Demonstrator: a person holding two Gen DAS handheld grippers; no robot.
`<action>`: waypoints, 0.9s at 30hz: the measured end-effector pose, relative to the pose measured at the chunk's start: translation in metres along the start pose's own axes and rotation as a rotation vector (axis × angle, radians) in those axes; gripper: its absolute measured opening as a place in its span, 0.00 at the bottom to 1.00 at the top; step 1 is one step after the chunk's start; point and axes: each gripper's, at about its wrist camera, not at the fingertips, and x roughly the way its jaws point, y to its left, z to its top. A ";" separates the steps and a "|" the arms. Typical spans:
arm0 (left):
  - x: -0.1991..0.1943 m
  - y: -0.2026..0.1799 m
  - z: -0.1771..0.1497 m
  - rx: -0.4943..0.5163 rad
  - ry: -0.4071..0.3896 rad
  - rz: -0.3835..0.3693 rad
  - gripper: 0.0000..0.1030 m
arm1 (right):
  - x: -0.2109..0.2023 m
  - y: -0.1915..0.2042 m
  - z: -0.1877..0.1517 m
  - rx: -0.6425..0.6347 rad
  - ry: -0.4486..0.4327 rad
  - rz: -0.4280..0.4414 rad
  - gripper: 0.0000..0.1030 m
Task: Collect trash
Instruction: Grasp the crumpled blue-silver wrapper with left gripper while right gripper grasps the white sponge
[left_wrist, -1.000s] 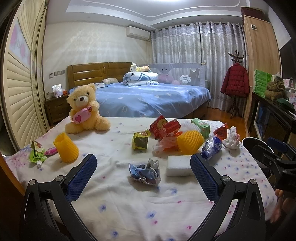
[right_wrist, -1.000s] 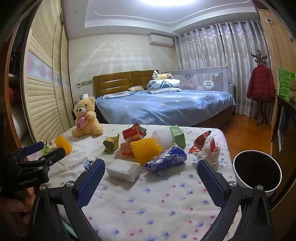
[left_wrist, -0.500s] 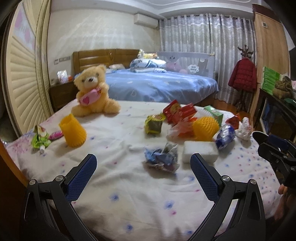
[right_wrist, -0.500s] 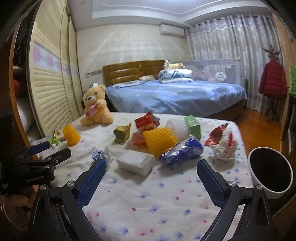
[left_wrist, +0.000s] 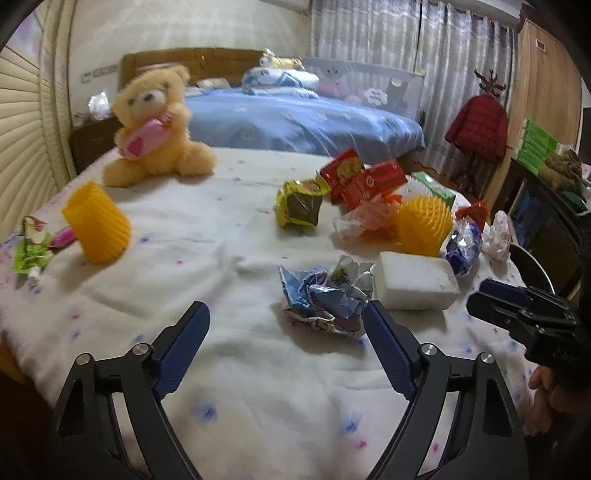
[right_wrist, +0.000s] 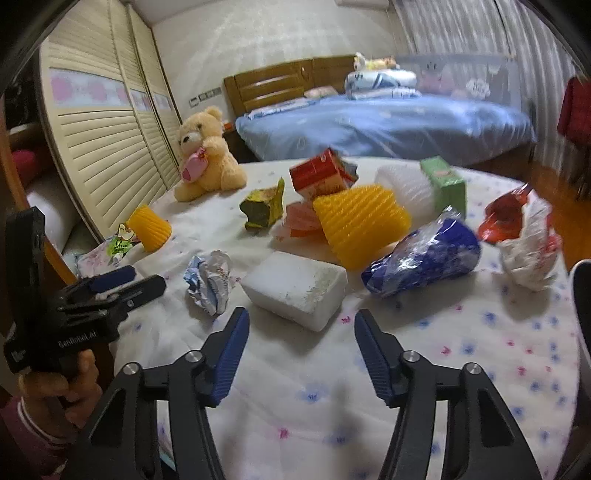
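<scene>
Two grippers are seen above a round table covered in a white flowered cloth (left_wrist: 229, 387), both with jaws spread wide and nothing held between them.

Left wrist view, from the left edge of the tabletop: a green wrapper (left_wrist: 27, 245) lies at the rim, with a yellow foam net sleeve (left_wrist: 96, 222) standing just beside it. A teddy bear (left_wrist: 155, 127) is seated toward the far edge. Near the centre a yellow-green snack bag (left_wrist: 299, 203) is noted, then red cartons (left_wrist: 360, 177) and a second yellow foam net (left_wrist: 423, 225) behind a white foam block (left_wrist: 415, 280). A crumpled blue-and-silver wrapper (left_wrist: 325, 295) lies touching the block's left end, just ahead of the left gripper (left_wrist: 284, 326) (its right fingertip is almost at the wrapper). A blue foil bag (left_wrist: 463, 245) and a white-and-red crumpled bag (left_wrist: 496, 234) lie toward the right edge. The right gripper (left_wrist: 517, 306) is seen from the side there; its opening cannot be judged in this view.

Right wrist view: the left gripper (right_wrist: 122, 282) is seen at the left edge, held in a hand (right_wrist: 61, 397). The crumpled wrapper (right_wrist: 210, 282) and foam block (right_wrist: 295, 290) lie directly ahead of the right gripper (right_wrist: 301, 326), the block nearest. The blue foil bag (right_wrist: 424, 256) lies right of the block. A green box (right_wrist: 445, 184) lies toward the far edge. A dark bin rim (right_wrist: 583, 295) shows past the right edge.
</scene>
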 end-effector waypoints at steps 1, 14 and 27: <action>0.005 -0.001 0.002 0.004 0.012 -0.010 0.82 | 0.005 -0.002 0.001 0.006 0.012 0.004 0.52; 0.052 -0.003 0.006 0.004 0.112 -0.143 0.34 | 0.043 -0.012 0.009 0.032 0.091 0.049 0.38; 0.027 -0.014 0.002 0.030 0.072 -0.171 0.31 | 0.006 -0.018 -0.007 0.072 0.036 0.048 0.34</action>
